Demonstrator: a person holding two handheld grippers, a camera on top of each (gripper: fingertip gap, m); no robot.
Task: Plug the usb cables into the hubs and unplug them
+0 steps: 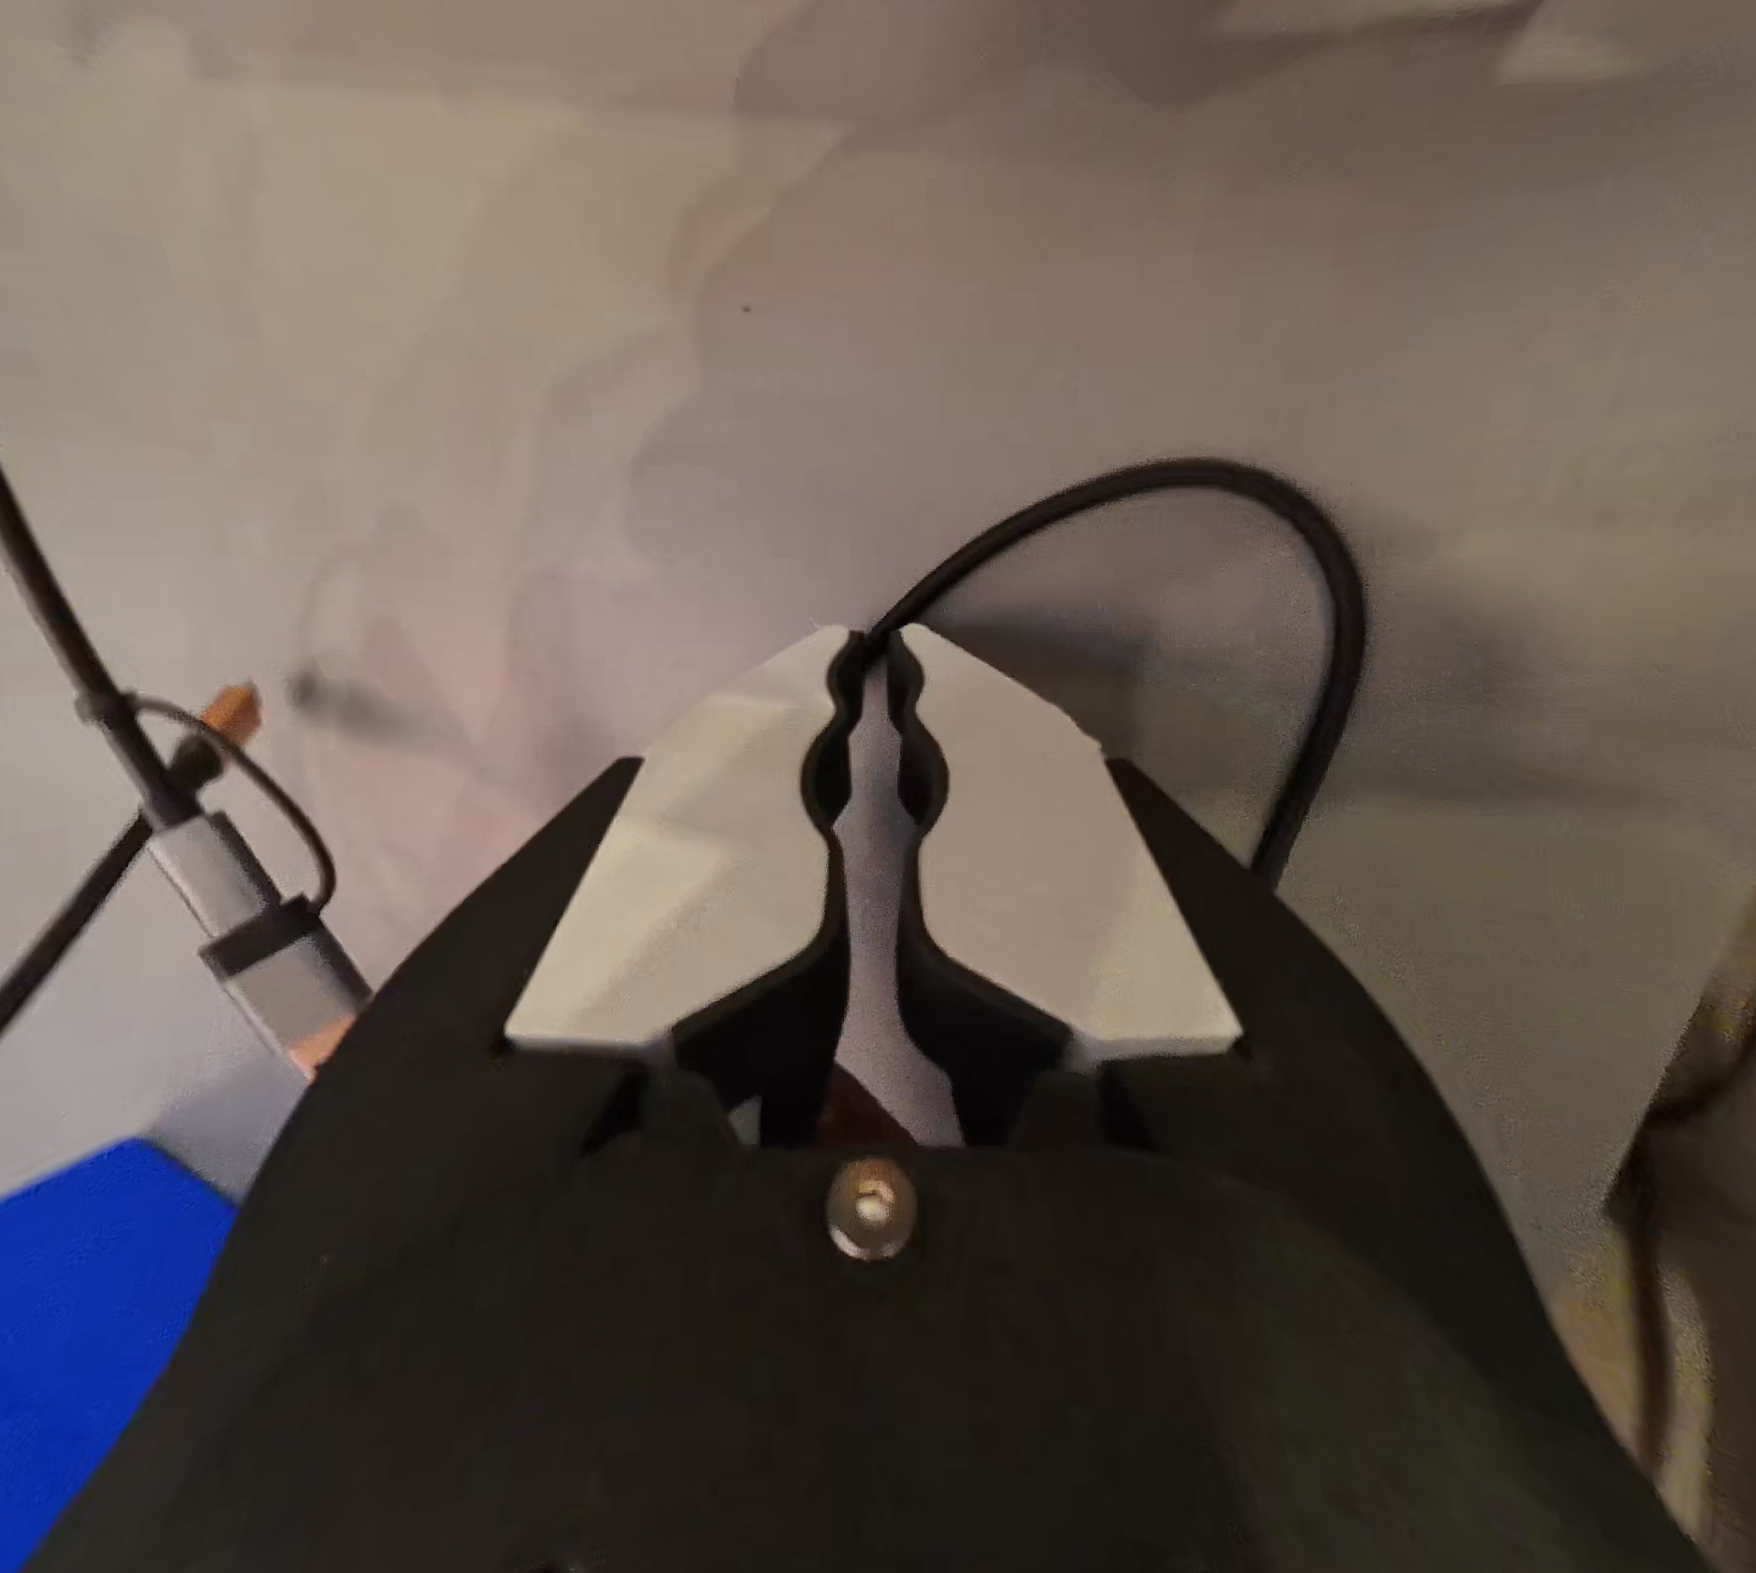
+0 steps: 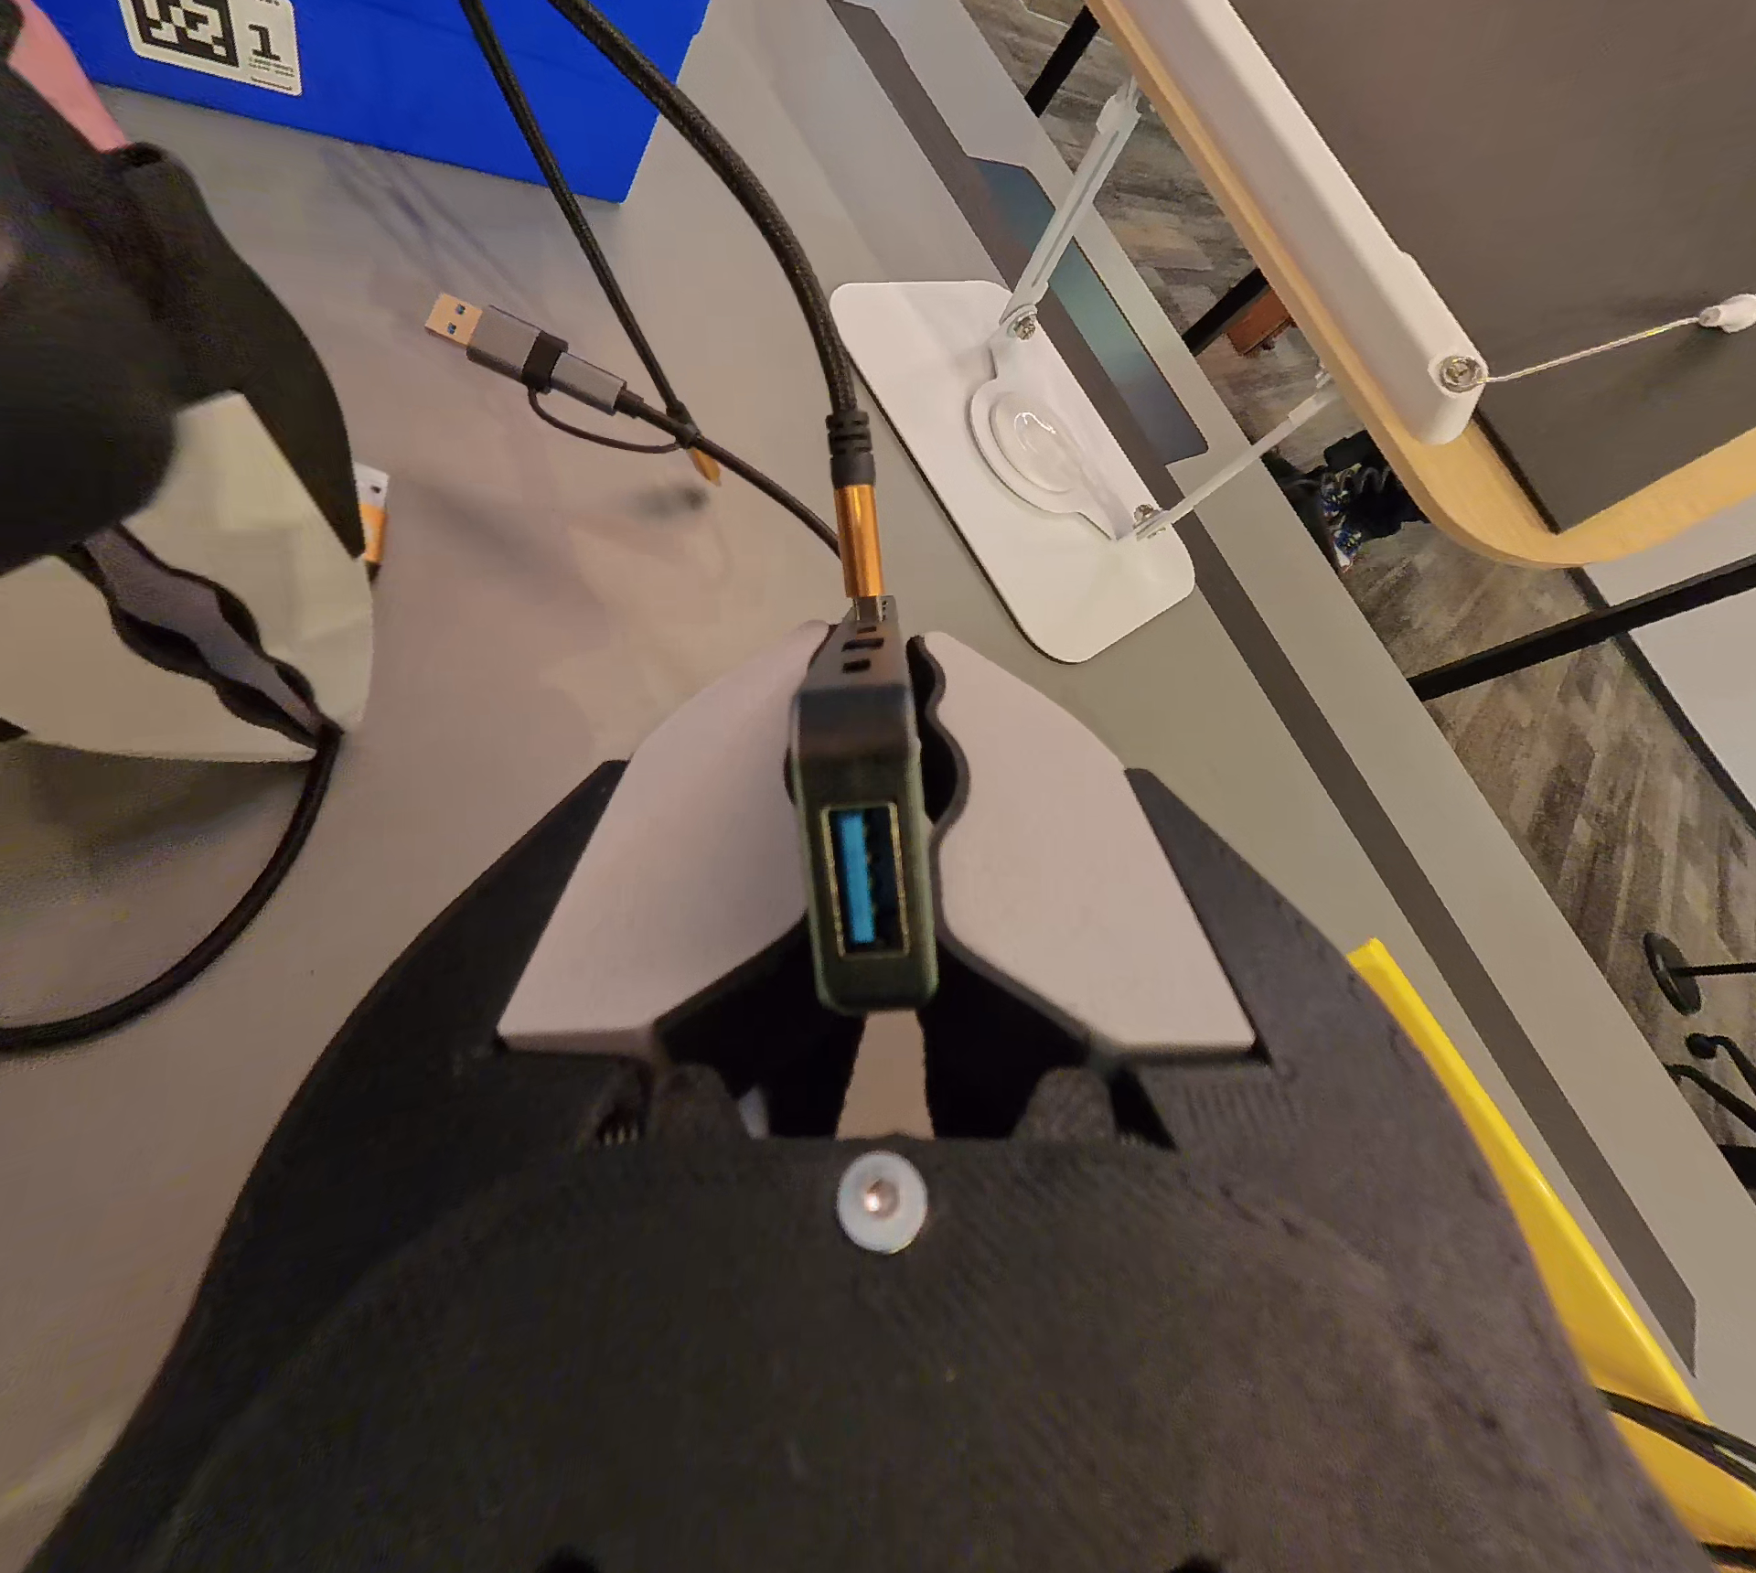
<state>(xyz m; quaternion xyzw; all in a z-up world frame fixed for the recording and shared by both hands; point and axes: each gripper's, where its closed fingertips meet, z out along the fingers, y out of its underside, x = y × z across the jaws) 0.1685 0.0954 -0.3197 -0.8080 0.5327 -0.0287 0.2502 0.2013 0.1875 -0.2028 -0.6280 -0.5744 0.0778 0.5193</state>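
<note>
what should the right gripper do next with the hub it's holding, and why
Probably hold the hub steady while the left gripper, shut on a thin black cable, works its plug end over. The right gripper is clamped on the hub, whose blue port faces the camera empty; a gold-collared plug already sits in its far end.

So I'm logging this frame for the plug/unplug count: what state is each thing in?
right gripper: shut on the hub
hub: held, blue port empty, facing camera
orange-collared cable: plugged into the hub's far end
left gripper: shut on the thin black cable
thin black cable: pinched at the fingertips, looping right
grey adapter plug: unplugged, lying on the table
blue bin: contents hidden
</note>
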